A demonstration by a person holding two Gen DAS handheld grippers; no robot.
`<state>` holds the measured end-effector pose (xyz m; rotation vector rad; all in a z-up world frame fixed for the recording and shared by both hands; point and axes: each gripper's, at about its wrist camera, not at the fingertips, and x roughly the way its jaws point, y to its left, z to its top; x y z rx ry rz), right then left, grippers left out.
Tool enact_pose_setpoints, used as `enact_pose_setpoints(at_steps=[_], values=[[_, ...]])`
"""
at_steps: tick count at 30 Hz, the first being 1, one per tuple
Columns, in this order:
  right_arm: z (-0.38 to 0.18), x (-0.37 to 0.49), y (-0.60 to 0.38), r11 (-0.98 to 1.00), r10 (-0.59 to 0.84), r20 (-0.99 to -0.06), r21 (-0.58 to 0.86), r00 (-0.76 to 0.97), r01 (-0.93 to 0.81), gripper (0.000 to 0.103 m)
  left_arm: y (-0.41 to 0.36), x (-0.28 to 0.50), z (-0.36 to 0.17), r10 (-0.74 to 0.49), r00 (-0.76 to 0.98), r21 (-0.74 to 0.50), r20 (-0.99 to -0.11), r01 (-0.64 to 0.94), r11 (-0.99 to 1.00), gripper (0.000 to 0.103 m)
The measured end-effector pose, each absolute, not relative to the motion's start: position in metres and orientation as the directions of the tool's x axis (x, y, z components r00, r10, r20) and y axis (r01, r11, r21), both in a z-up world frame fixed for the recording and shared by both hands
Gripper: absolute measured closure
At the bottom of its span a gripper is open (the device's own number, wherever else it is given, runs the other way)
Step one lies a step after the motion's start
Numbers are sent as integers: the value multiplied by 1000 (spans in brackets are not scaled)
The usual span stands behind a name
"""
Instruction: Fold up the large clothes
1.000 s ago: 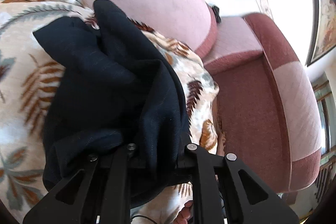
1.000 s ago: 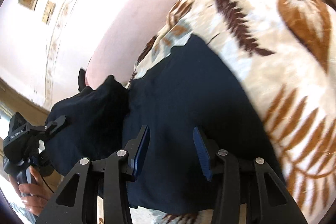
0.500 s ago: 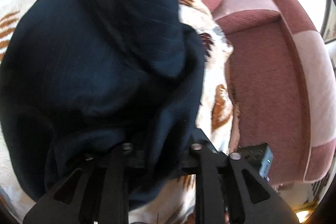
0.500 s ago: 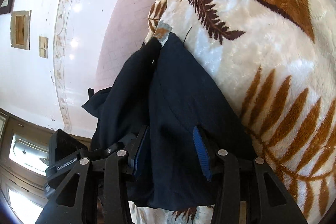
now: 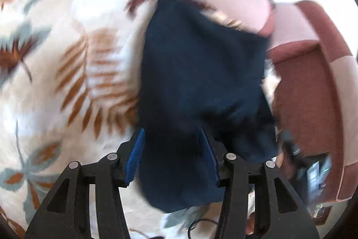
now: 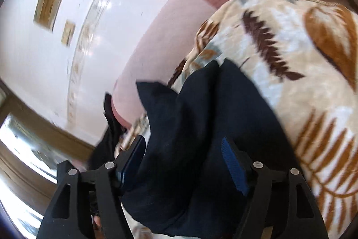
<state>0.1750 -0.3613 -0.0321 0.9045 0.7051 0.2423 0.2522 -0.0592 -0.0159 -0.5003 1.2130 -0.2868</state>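
Leaf-print blanket (image 5: 73, 73) carries navy garment (image 5: 201, 73); both grippers gape.

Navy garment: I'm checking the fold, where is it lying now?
The navy garment lies on the leaf-print blanket, beside the pink sofa armrest.

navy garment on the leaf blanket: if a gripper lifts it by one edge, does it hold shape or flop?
Likely flops: the navy garment lies in soft creases and follows the leaf-print blanket beneath. It looks thin, so probably light. Both the left gripper and right gripper are open, so nothing supports it now; an edge grab would probably drag the rest.
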Motion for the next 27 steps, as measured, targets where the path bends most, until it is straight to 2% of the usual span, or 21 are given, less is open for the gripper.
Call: enact_pose_setpoints(at_steps=[2, 3, 5, 6, 8, 9, 11, 14, 15, 17, 18, 20, 21, 23, 25, 27], values=[[-31, 183, -343, 651, 477, -485, 755, 733, 77, 29, -66, 242, -35, -489, 280, -518, -826, -32, 855, 55], [-32, 188, -329, 712, 448, -537, 698, 715, 77, 29, -69, 237, -38, -484, 280, -507, -829, -14, 862, 55], [-30, 184, -311, 807, 396, -573, 590, 717, 25, 80, -71, 229, -34, -459, 311, -476, -832, 24, 879, 55], [-26, 182, -314, 799, 411, -553, 602, 725, 6, 93, -69, 228, -33, -469, 310, -487, -827, 22, 873, 55], [-19, 167, -338, 731, 445, -471, 683, 762, -4, 94, -56, 229, -28, -548, 306, -577, -779, -5, 817, 55], [-16, 160, -350, 726, 428, -460, 688, 778, 7, 94, -49, 229, -24, -565, 316, -599, -762, -13, 800, 55], [-21, 144, -377, 722, 368, -472, 688, 801, 74, 95, -42, 231, -15, -562, 347, -601, -750, -4, 799, 53], [-69, 140, -411, 634, 382, -570, 735, 727, 243, 94, -51, 230, -14, -512, 364, -547, -778, 8, 837, 50], [-94, 137, -422, 545, 423, -570, 781, 705, 305, 91, -61, 231, -20, -491, 342, -517, -801, 16, 856, 50], [-106, 130, -434, 396, 475, -494, 859, 728, 324, 89, -81, 237, -36, -471, 291, -487, -833, 21, 873, 50], [-99, 129, -439, 384, 470, -485, 865, 737, 325, 81, -83, 235, -40, -466, 285, -482, -837, 18, 876, 50], [-72, 118, -451, 431, 365, -496, 840, 788, 330, 75, -78, 232, -38, -462, 303, -483, -833, 9, 876, 50], [-57, 111, -456, 452, 294, -473, 834, 830, 316, 73, -74, 232, -35, -470, 307, -494, -828, 1, 870, 50], [-35, 110, -459, 491, 240, -425, 829, 873, 268, 61, -61, 233, -26, -495, 326, -530, -805, -20, 848, 50], [-17, 141, -451, 567, 308, -439, 797, 844, 208, 38, -58, 235, -15, -492, 354, -532, -795, -18, 846, 50], [-13, 175, -438, 646, 328, -516, 734, 791, 211, 37, -65, 236, 1, -496, 380, -535, -781, 2, 845, 50]])
